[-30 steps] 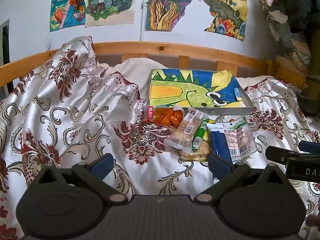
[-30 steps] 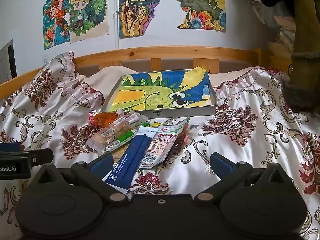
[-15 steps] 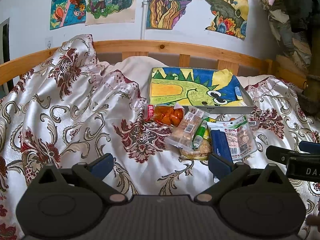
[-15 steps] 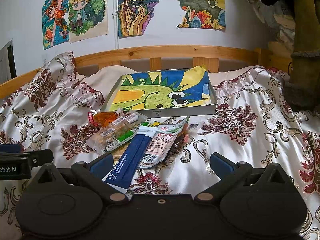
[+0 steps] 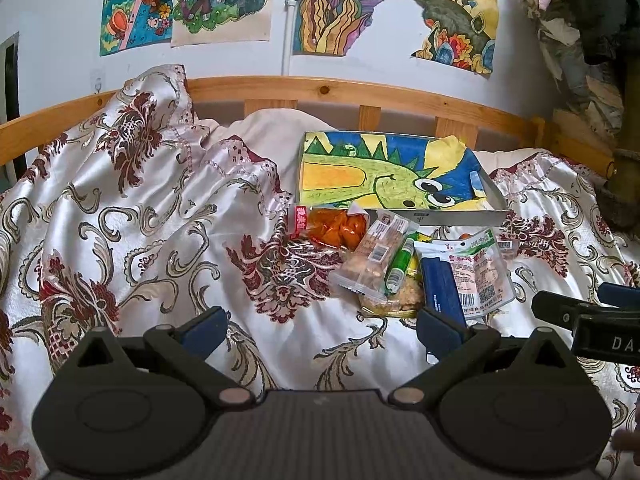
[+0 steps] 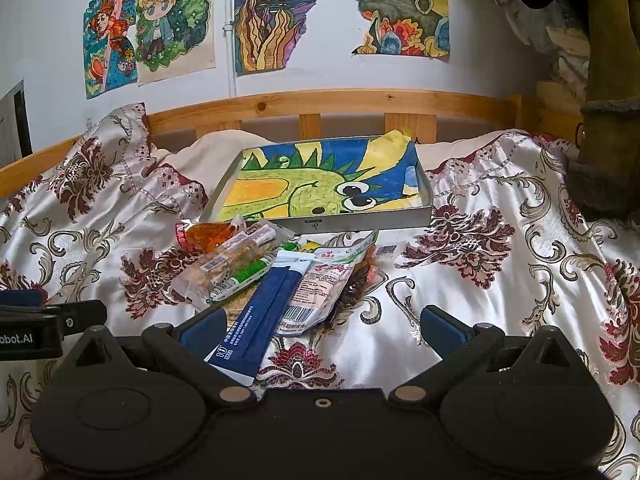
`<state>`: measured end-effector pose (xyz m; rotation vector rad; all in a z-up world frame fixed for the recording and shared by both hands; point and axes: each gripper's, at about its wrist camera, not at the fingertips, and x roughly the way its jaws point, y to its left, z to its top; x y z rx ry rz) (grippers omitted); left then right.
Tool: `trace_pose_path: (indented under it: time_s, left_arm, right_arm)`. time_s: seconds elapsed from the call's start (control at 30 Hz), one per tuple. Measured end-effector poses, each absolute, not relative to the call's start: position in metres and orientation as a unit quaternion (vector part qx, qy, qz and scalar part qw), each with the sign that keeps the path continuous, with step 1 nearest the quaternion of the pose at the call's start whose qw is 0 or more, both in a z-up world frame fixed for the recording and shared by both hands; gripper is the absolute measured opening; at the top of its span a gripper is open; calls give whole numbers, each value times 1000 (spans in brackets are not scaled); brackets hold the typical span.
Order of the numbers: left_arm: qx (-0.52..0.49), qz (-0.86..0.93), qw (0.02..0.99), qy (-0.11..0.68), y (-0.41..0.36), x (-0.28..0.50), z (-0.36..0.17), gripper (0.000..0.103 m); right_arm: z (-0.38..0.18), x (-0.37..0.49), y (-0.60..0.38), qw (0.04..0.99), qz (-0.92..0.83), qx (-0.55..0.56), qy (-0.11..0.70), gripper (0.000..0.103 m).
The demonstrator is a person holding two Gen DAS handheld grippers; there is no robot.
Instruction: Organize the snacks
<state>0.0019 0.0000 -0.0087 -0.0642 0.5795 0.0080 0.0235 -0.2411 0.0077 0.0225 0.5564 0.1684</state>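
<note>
A pile of snacks lies on the bedspread in front of a shallow grey tray (image 5: pixel 460 218) (image 6: pixel 360 222) lined with a dinosaur drawing. The pile holds an orange snack bag (image 5: pixel 334 228) (image 6: pixel 208 237), a clear pack of bars (image 5: pixel 374 256) (image 6: pixel 224 266), a green tube (image 5: pixel 398 266) (image 6: pixel 244 276), a blue packet (image 5: pixel 440 284) (image 6: pixel 260 312) and a white-and-green pouch (image 5: pixel 478 272) (image 6: pixel 324 284). My left gripper (image 5: pixel 320 330) is open and empty, below and left of the pile. My right gripper (image 6: pixel 322 332) is open and empty, its left finger beside the blue packet.
A floral satin bedspread (image 5: pixel 140 220) covers the bed, bunched high on the left. A wooden bed rail (image 5: pixel 360 96) runs behind the tray under drawings on the wall. Clothing hangs at the far right (image 6: pixel 608 120). Each gripper shows at the edge of the other's view.
Both views have shifted only slightly. The snacks and tray have not moved, and both grippers stay open.
</note>
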Motion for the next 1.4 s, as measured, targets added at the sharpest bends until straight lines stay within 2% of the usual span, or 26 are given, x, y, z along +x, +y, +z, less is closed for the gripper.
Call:
trace_pose_path:
  time_s: [0.67,0.93,1.2,1.4]
  left_arm:
    - [-39,3,954,296,4,8,-12,103]
    - [-61,-15,941,332,4,16,-22,103]
    - [-45,-40,938,342,-16,25,-25,103]
    - [-42,-73,934,348,-35,44,-20,103]
  right_arm:
    - [-3,34,-237,957,91,16,274,102]
    - [-14,46,-246,946,121,-11,301,102]
    - [-19,48,-275,941,142,10,306,102]
    - [-10,79,-289,932,200,19,301,102]
